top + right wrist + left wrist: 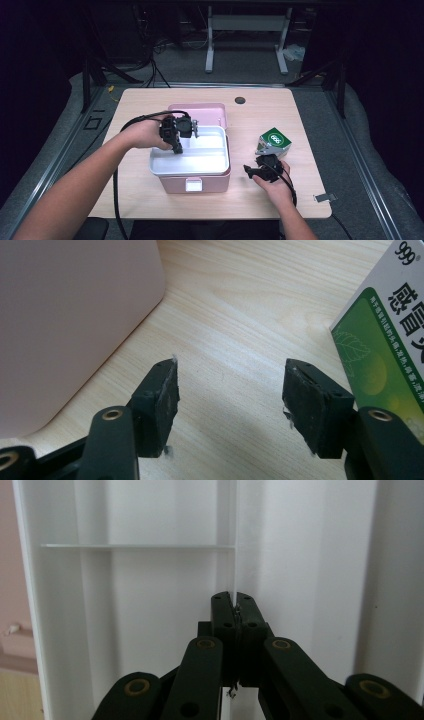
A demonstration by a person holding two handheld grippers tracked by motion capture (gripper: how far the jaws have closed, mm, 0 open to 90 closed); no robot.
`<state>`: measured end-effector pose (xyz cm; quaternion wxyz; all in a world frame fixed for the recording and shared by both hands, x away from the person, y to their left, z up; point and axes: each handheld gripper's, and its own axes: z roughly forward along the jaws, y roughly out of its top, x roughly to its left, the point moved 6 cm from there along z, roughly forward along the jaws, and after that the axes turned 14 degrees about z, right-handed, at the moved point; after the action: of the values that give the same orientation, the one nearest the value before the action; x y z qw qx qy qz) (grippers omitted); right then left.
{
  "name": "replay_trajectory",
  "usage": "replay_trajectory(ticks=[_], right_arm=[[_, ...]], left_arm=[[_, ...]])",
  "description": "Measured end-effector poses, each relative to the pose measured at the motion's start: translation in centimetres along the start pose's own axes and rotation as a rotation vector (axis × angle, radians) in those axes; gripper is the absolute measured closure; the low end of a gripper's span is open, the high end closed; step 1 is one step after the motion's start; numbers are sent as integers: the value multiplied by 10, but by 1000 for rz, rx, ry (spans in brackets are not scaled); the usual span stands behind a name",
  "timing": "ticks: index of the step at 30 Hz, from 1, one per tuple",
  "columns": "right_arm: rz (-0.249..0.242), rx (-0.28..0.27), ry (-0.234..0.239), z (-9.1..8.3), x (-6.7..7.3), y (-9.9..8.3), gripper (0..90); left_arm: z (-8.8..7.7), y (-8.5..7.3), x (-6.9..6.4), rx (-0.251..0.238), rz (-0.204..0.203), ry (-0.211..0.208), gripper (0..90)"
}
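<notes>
Here left gripper (pixel 234 597) clamped on white tray divider (pixel 235 565); right gripper (pixel 230 390) spread, empty, beside green box (pixel 385 340)

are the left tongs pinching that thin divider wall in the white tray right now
Touching. In the left gripper view the left tongs are shut on the thin divider wall of the white tray, its edge running straight down between the pads.

Pink box (pixel 195 181), white tray (pixel 192 159), green-and-white carton (pixel 273 140), pale wood table (pixel 260 115)

Pink boxes (pixel 196 181): one
White trays (pixel 190 161): one
Green-and-white cartons (pixel 273 141): one
Claws: two, left (pixel 178 147) and right (pixel 252 171)
Tabletops (pixel 260 112): one
</notes>
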<state>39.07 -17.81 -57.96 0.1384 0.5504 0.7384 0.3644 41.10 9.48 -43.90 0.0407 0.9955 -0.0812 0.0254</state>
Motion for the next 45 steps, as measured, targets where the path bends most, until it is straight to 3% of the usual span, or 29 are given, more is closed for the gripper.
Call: replay_trajectory(ticks=[2,5,9,13,14,17,20,24,26,29,31,33,35,41,43,45], right_arm=[[-2,-1,1,0,0,0,388],[1,-5,-4,-1,-1,0,388],[5,-7,-3,-1,-1,1,388],[8,-4,-6,-1,0,1,388],[9,-4,-5,0,0,1,388],[7,0,-10,0,1,0,387],[3,0,-11,1,2,0,387],[2,0,-13,1,2,0,387],[5,-2,-15,1,1,1,387],[9,0,-5,2,2,1,386],[5,1,-9,2,2,1,386],[6,1,-1,2,2,1,386],[4,-1,-7,2,1,1,386],[12,2,-2,2,2,1,386],[11,5,6,2,3,1,386],[6,6,2,2,4,0,386]], left_arm=[[-5,-13,0,-3,-16,11,894],[-11,-43,-1,-16,-80,10,895],[-15,-95,-5,-47,-207,3,894],[-19,-152,-10,-67,-379,33,894],[-20,-160,-11,-70,-406,40,894],[-19,-189,-14,-113,-579,67,894],[-12,-210,-17,-135,-739,86,894],[9,-223,-19,-121,-865,87,894],[25,-224,-20,-120,-907,62,895],[56,-223,-21,-99,-930,39,894],[76,-223,-23,-76,-916,12,894],[86,-222,-24,-76,-925,0,894],[106,-222,-26,-84,-937,-27,894],[121,-221,-29,-93,-938,41,892],[126,-222,-31,-75,-938,71,889],[126,-223,-33,-110,-964,99,859]])
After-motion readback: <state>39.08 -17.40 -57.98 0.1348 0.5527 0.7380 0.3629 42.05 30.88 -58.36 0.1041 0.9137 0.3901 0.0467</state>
